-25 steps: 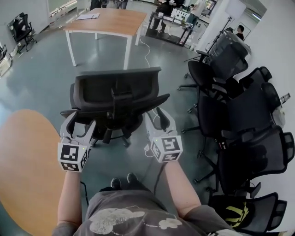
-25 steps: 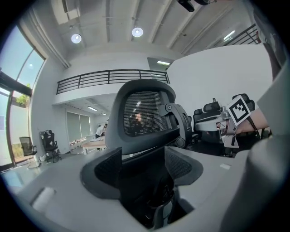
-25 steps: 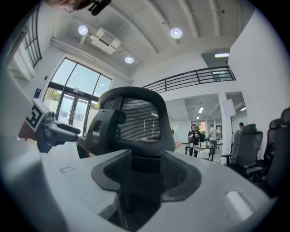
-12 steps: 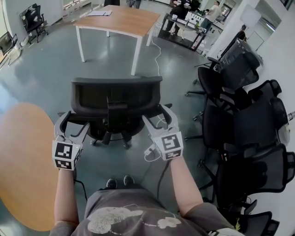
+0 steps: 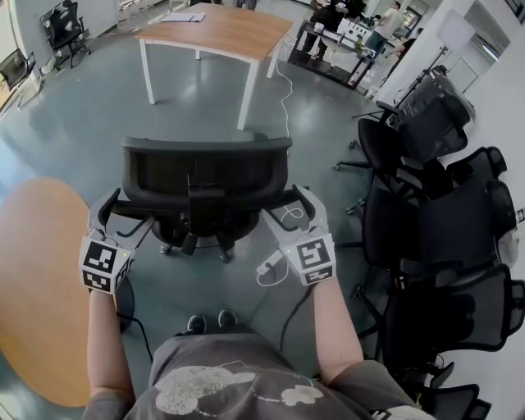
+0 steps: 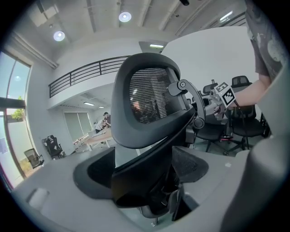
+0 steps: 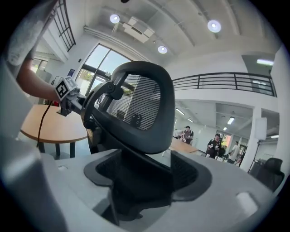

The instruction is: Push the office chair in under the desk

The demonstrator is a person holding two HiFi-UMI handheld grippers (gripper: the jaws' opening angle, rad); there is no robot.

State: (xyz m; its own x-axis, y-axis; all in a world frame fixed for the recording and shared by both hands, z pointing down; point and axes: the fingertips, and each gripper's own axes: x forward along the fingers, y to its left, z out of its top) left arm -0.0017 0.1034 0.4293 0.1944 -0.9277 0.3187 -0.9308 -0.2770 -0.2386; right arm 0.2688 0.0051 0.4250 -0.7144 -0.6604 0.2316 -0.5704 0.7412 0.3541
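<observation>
the office chair (image 5: 205, 176) stands on the grey floor with its mesh back turned to the person and its seat facing away. the desk (image 5: 221, 33), a rectangular wooden top on white legs, is well beyond the chair's front, with open floor between them, so the chair is not yet under it. some papers (image 5: 184, 16) lie on the desk's far end from the chair.

the left gripper (image 5: 119, 217) is at the chair's left side, with the left armrest (image 6: 145, 176) between its jaws. its jaws have just been opening and the pads stand off the armrest, so the grip is released. the right gripper (image 5: 287, 207) is at the chair's right side in the same way. the right armrest (image 7: 136, 186) sits between its jaws, which have also just been opening and now stand wide and loose around it.

left of the chair, close to the left gripper, is a round wooden table (image 5: 41, 279). a white cable (image 5: 275, 262) lies on the floor just behind the chair's base. to the chair's right a cluster of black chairs (image 5: 435, 221) is parked along the wall, well apart from it.
</observation>
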